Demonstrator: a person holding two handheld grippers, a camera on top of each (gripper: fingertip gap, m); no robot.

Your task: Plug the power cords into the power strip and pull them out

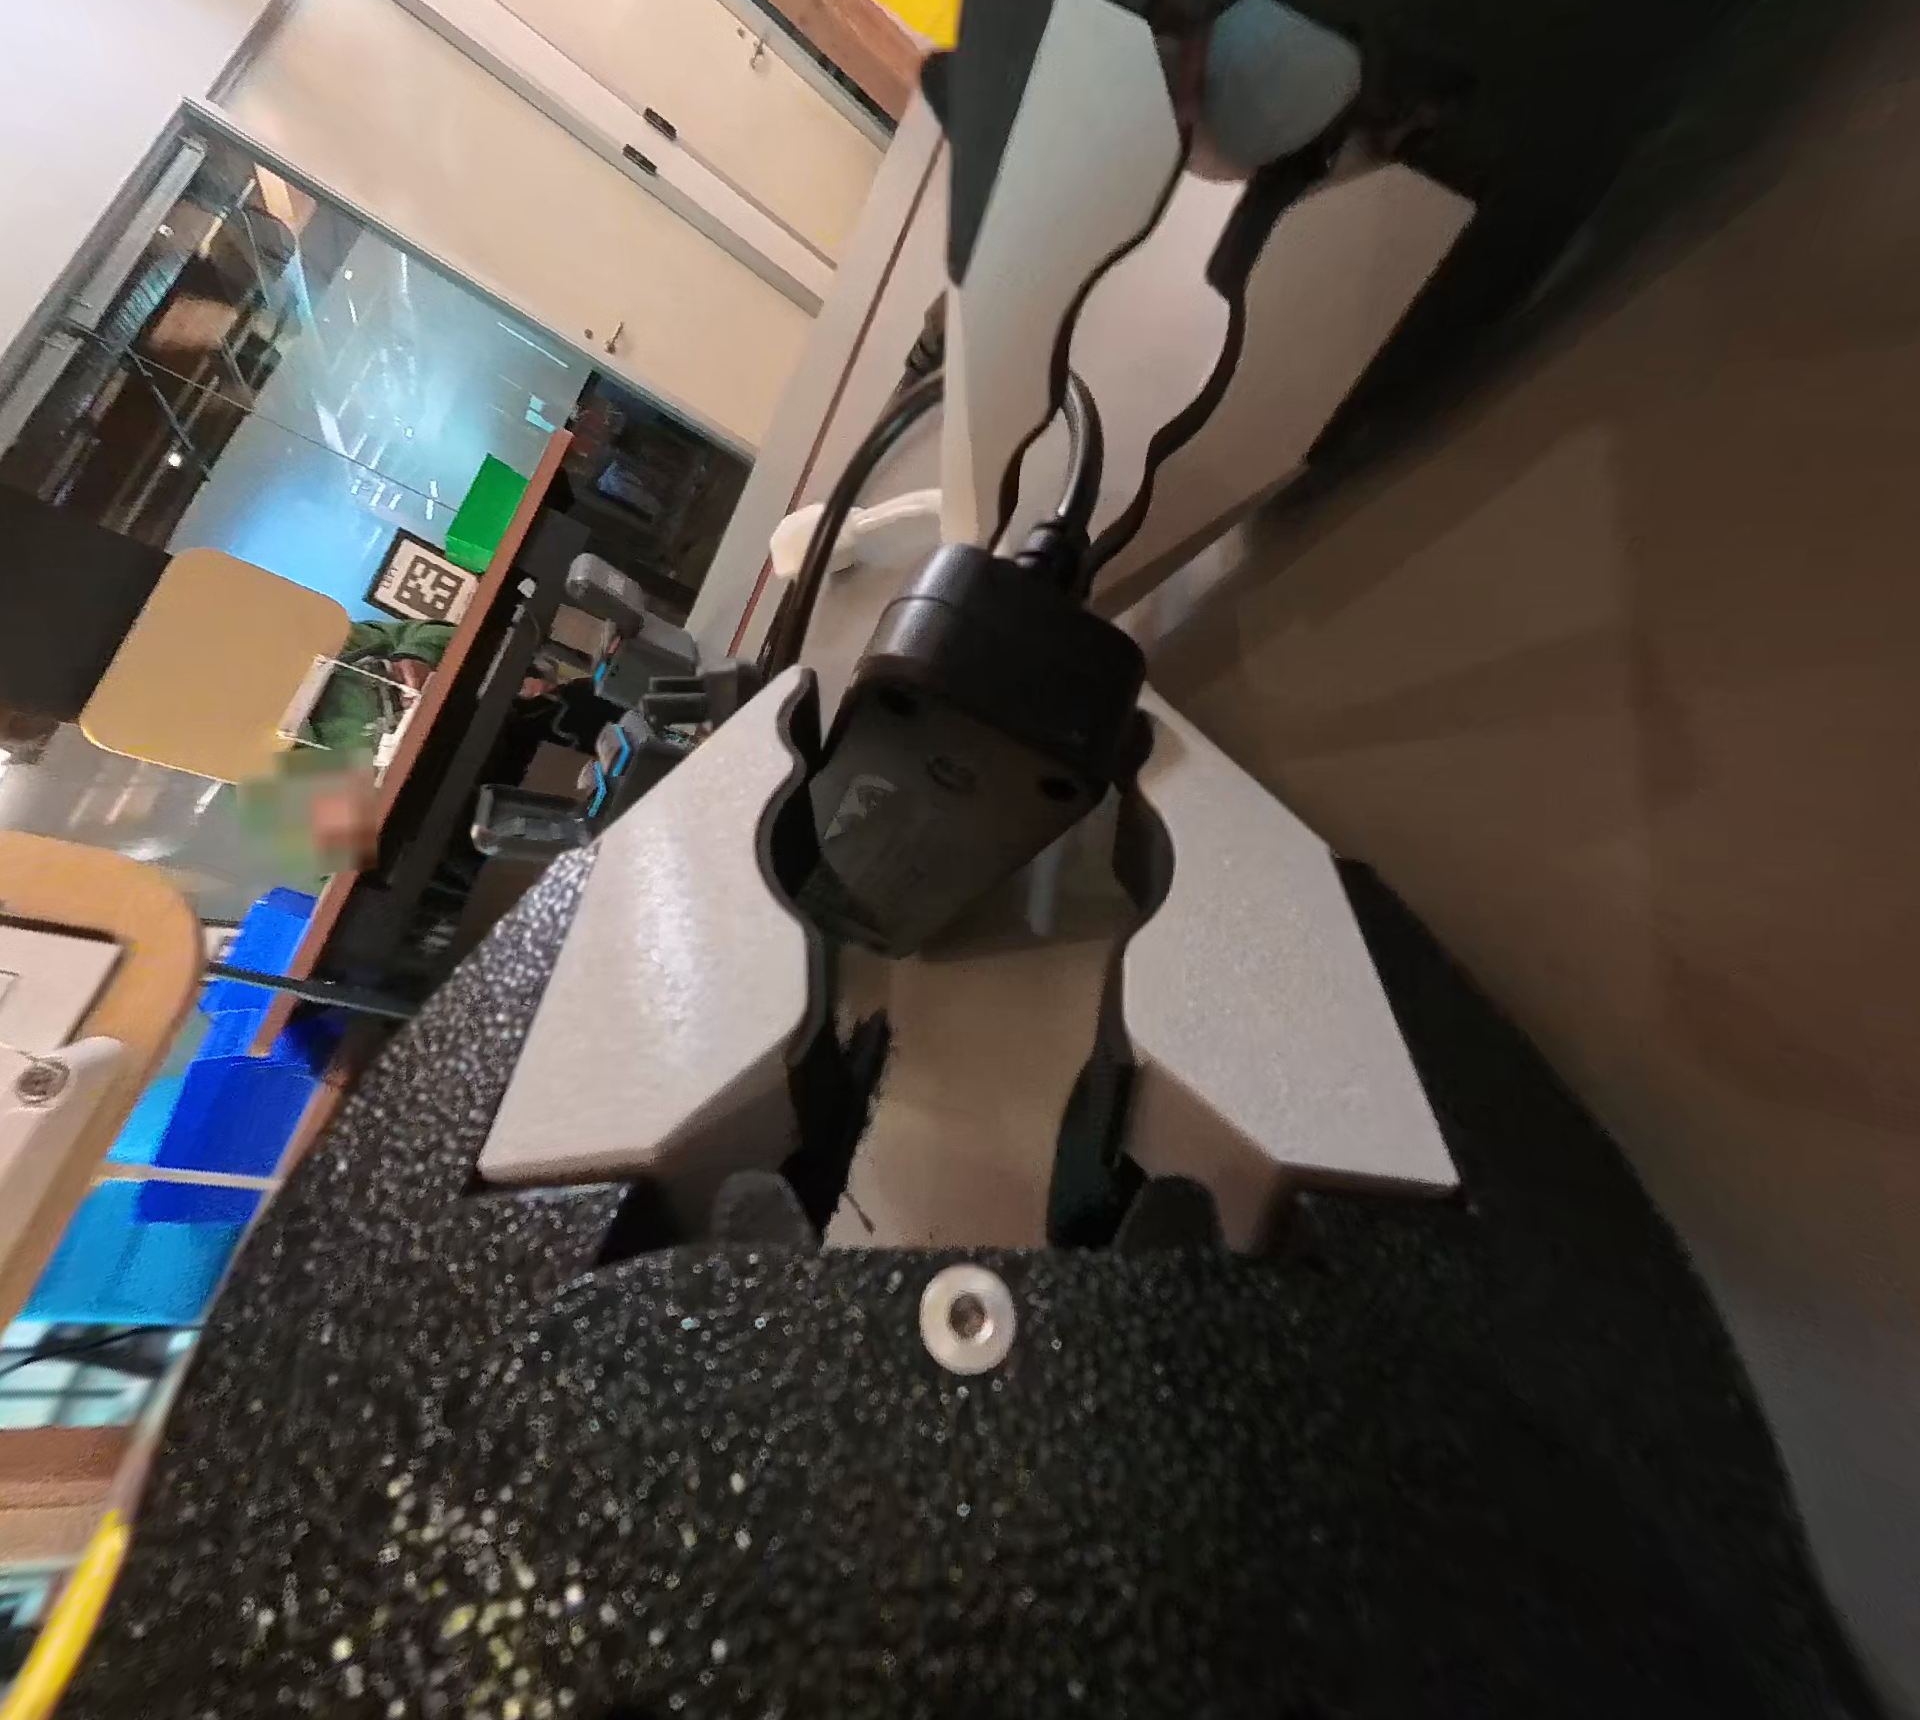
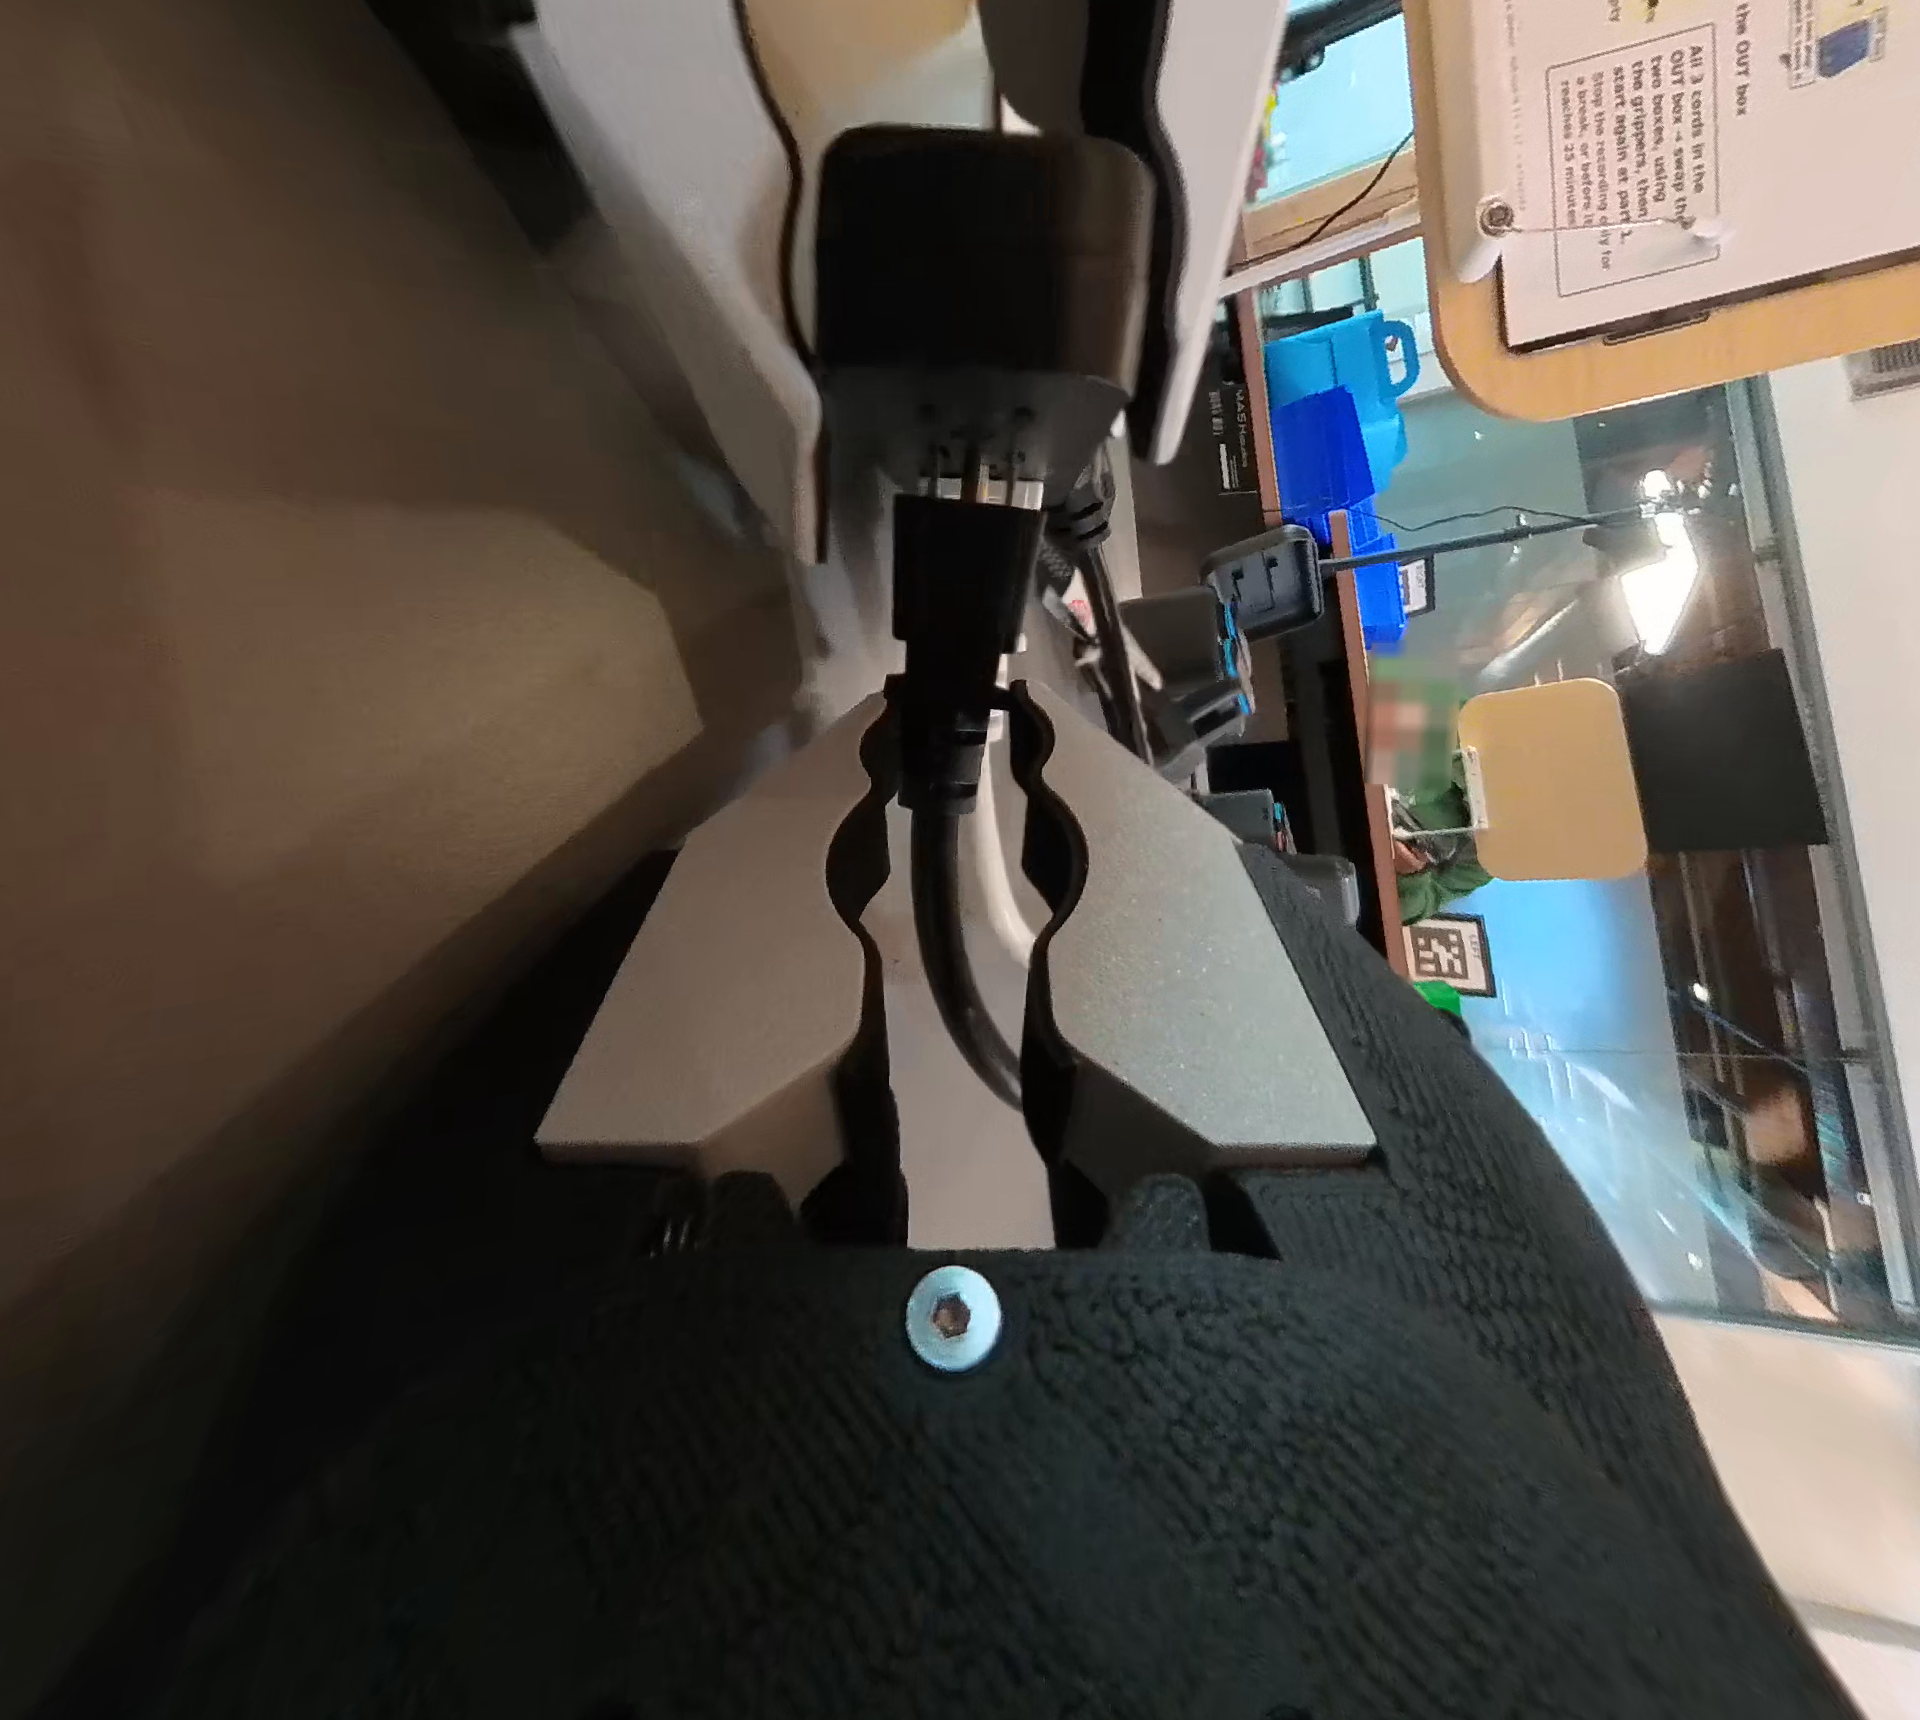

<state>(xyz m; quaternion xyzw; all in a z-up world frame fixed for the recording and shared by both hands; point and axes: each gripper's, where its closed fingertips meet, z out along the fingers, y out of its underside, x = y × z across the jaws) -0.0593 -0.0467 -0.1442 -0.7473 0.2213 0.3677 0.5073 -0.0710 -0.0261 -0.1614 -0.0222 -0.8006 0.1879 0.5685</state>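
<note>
My left gripper (image 1: 977, 735) is shut on a small black power strip (image 1: 935, 797), gripping its body between both grey fingers. In the right wrist view the strip (image 2: 956, 268) sits between those fingers straight ahead. My right gripper (image 2: 954, 714) is shut on the neck of a black plug (image 2: 961, 569) at its strain relief. The plug's metal prongs show in a short gap between plug and strip, so it sits only partly in the socket. Its black cord (image 2: 945, 943) runs back between my right fingers. In the left wrist view the right gripper (image 1: 1060, 486) faces me just beyond the strip.
A brown tabletop (image 1: 1558, 735) lies close beside both grippers. Blue bins (image 2: 1335, 434) and other black gripper devices (image 2: 1262, 579) stand farther off. A wooden board holding a printed sheet (image 2: 1662, 60) hangs at upper right. A person in green (image 2: 1434, 839) sits far behind.
</note>
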